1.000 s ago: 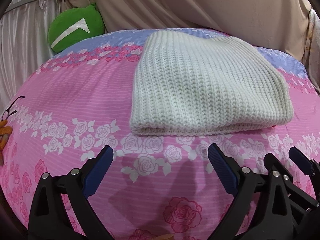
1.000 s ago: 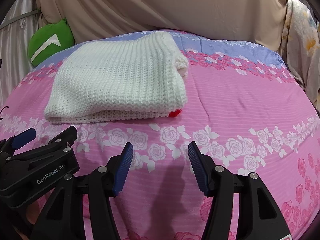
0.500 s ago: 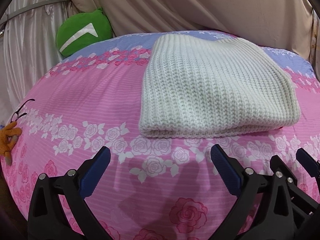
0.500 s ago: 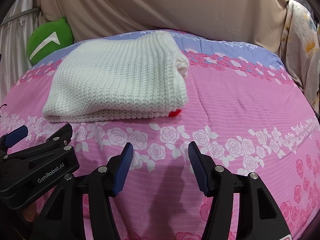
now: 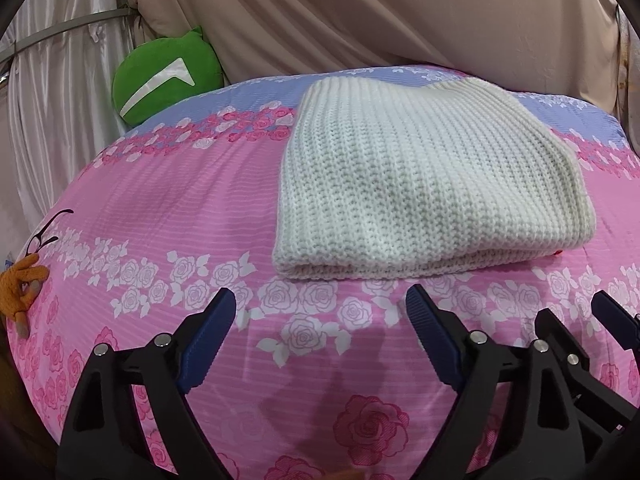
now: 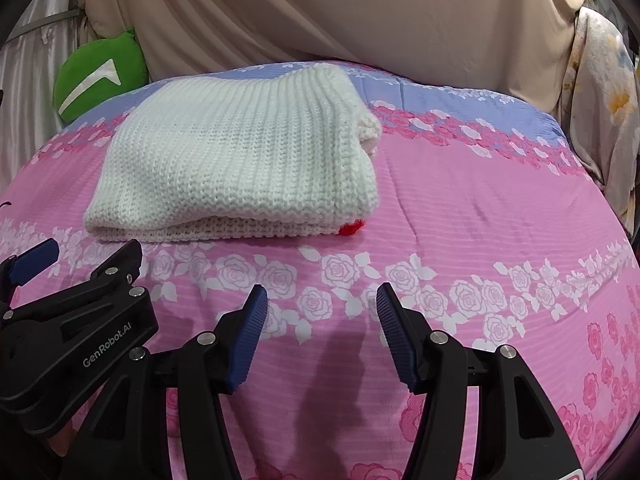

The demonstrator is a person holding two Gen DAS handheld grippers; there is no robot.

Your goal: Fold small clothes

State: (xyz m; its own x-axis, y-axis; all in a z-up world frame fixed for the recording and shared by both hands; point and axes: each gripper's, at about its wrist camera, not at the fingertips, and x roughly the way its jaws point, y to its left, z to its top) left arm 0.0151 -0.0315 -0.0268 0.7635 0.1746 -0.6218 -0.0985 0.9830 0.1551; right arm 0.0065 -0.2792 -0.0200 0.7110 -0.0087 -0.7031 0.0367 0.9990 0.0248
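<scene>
A white knitted garment [image 5: 424, 176] lies folded into a thick rectangle on the pink rose-print bedspread [image 5: 168, 216]. It also shows in the right wrist view [image 6: 240, 164], with a small red bit [image 6: 352, 227] at its near right corner. My left gripper [image 5: 320, 312] is open and empty, hovering just in front of the garment's near edge. My right gripper [image 6: 322, 304] is open and empty, in front of and to the right of the garment. The left gripper's body [image 6: 76, 340] shows at the left of the right wrist view.
A green cushion [image 5: 164, 76] sits at the back left against beige drapes [image 5: 360, 12]. An orange toy [image 5: 20, 288] and black glasses [image 5: 48, 228] lie at the bed's left edge. A floral cloth [image 6: 604, 120] hangs at the right. Bare bedspread [image 6: 480, 200] lies right of the garment.
Both grippers have drawn back and risen slightly, so the garment sits a little farther off. The jaws stay open and the garment has not moved.
</scene>
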